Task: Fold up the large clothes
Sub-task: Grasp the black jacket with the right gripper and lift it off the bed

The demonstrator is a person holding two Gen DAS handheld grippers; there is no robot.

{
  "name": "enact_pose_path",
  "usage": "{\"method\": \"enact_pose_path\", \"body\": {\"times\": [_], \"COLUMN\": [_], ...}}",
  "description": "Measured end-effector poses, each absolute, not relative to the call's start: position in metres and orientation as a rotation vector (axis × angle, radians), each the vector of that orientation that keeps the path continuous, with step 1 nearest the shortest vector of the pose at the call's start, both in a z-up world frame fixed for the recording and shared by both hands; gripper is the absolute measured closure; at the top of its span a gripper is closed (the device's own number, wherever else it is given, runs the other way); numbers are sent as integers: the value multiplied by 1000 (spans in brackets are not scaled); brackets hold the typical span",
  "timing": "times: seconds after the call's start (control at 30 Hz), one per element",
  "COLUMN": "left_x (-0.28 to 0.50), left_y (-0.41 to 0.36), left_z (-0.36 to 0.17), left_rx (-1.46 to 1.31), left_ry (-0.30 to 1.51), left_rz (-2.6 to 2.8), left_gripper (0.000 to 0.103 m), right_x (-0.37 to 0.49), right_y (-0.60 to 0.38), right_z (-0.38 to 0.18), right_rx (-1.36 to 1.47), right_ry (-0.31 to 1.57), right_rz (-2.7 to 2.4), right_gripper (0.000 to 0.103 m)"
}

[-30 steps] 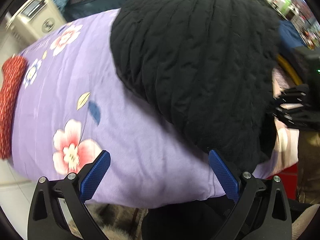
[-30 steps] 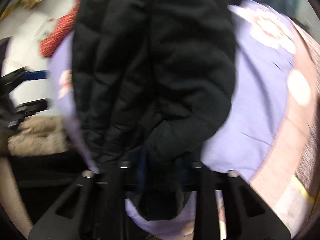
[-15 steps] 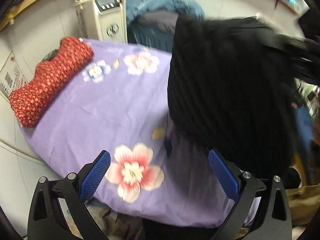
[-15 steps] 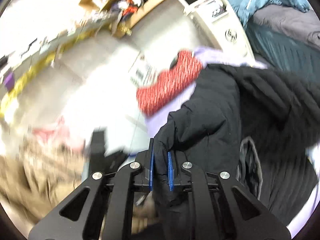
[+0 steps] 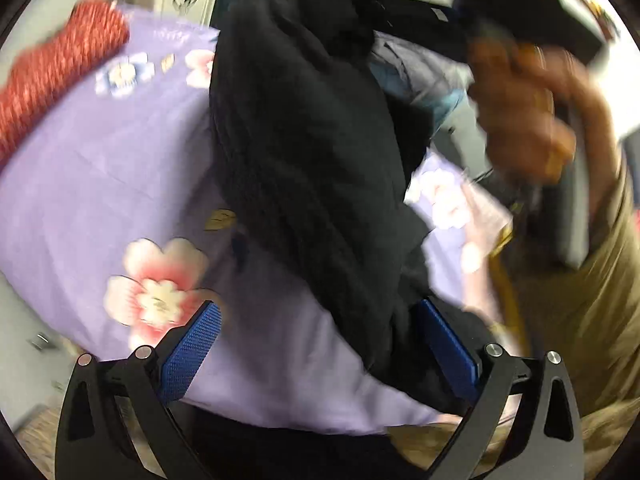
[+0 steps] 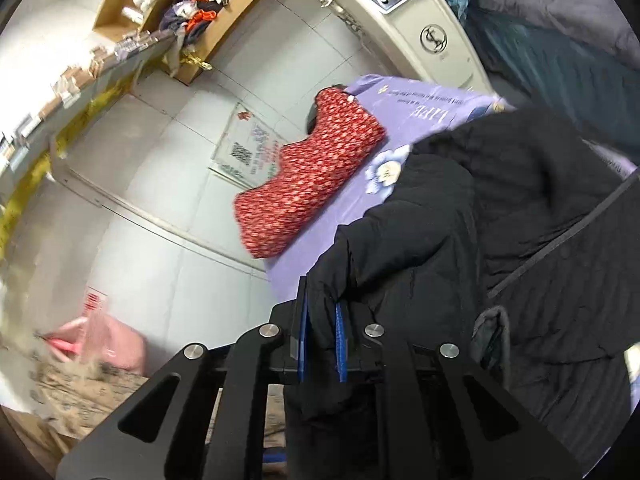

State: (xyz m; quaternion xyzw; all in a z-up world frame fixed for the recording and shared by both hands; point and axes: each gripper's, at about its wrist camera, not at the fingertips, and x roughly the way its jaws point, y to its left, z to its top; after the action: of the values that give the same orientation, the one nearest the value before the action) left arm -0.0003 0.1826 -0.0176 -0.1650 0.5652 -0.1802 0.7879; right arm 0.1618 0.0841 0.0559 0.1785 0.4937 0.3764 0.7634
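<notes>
Right tongs [image 6: 320, 328] clamped on black jacket [image 6: 500, 240] fold, jacket trailing onto purple floral bed sheet [image 5: 100, 168]. Left tongs [image 5: 320, 352] spread wide, empty, jacket hem just ahead between pads.

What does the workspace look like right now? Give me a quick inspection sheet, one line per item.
Surface: bed with a purple floral sheet, partly covered.
Job's things: black puffer jacket, one part lifted, the rest draped over the sheet.
Clutter: red patterned pillow at the sheet's edge; blue and grey bedding piled beyond.
Grippers: right tool shut on a fold of the jacket; left tool open, the jacket's lower edge between its fingers, no pad pressing.
Cables: nothing seen.
Surroundings: cream appliance by the bed, wooden shelf of oddments on a tiled wall.
</notes>
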Motion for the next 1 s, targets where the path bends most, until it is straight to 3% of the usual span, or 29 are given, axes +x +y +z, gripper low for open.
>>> {"method": "enact_pose_path", "body": {"times": [0.17, 0.3, 0.43, 0.53, 0.73, 1.0], "left_x": [31, 22, 11, 8, -10, -89], "left_y": [150, 125, 115, 130, 165, 107], "left_z": [-45, -68, -39, 13, 179, 384], "left_rx": [-273, -224, -144, -149, -93, 269], "left_ry": [1358, 1395, 1313, 1196, 821, 308], "left_rz": [-374, -335, -289, -216, -170, -289], "left_gripper": [11, 62, 83, 93, 94, 94], "right_x": [145, 126, 95, 68, -18, -111], "right_y": [66, 38, -19, -51, -96, -157], "right_z": [61, 74, 97, 129, 241, 374], "right_rx": [418, 403, 420, 436, 394, 441], "right_ry": [1061, 1009, 917, 817, 499, 86], "right_rz": [828, 799, 738, 741, 871, 958], "right_gripper": [91, 91, 92, 92, 93, 93]}}
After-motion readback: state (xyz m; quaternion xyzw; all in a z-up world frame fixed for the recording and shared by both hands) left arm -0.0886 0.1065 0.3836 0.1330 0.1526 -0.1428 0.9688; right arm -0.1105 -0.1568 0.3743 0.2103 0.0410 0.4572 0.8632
